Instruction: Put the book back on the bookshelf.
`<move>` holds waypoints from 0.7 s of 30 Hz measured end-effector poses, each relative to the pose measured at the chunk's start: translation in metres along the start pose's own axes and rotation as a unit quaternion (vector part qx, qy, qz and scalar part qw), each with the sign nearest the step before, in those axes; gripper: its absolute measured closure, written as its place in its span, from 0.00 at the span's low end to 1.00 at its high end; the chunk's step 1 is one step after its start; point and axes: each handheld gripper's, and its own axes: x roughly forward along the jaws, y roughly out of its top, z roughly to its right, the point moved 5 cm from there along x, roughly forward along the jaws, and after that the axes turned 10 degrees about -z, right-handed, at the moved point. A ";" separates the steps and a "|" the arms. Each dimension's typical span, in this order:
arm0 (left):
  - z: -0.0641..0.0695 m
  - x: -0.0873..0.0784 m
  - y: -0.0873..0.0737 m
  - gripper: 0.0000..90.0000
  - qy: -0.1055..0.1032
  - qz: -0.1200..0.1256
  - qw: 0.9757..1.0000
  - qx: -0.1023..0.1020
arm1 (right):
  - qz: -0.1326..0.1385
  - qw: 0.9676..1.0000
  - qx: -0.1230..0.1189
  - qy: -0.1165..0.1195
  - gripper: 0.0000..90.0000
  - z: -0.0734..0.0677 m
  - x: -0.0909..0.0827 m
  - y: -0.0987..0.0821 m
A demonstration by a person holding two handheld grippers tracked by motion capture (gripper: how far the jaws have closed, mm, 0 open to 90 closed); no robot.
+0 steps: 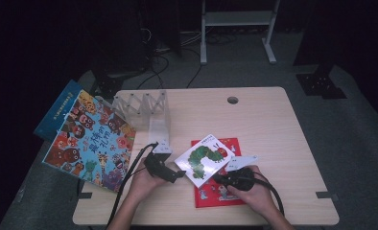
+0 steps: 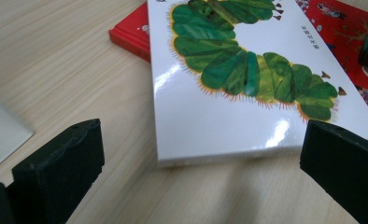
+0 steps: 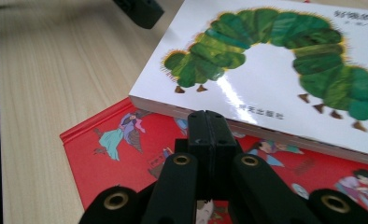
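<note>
Both hands (image 1: 144, 184) flanking caterpillar book (image 1: 204, 159)

On the worktop (image 1: 273, 124), the caterpillar book (image 1: 205, 159) lies on the book beneath it (image 1: 225, 194), overhanging its left edge. A folding rack (image 1: 146, 111) stands behind and left. Two more books (image 1: 88, 139) overhang the worktop's left edge.

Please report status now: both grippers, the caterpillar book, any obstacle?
Left gripper open before caterpillar book. Right gripper shut, empty, at its other edge. Book lies on red book.
</note>
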 end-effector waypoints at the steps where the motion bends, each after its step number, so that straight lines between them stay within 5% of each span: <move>1: 0.000 0.002 0.002 0.00 -0.001 -0.002 1.000 0.000 | -0.001 1.000 -0.001 0.002 0.99 -0.001 0.002 0.000; 15: 0.007 0.025 0.017 0.00 -0.067 -0.023 0.997 -0.016 | -0.013 1.000 -0.009 0.006 0.99 -0.010 0.016 0.003; 21: 0.006 0.028 0.018 0.00 -0.080 -0.032 0.996 -0.033 | -0.012 1.000 -0.010 0.002 0.99 -0.011 0.017 0.003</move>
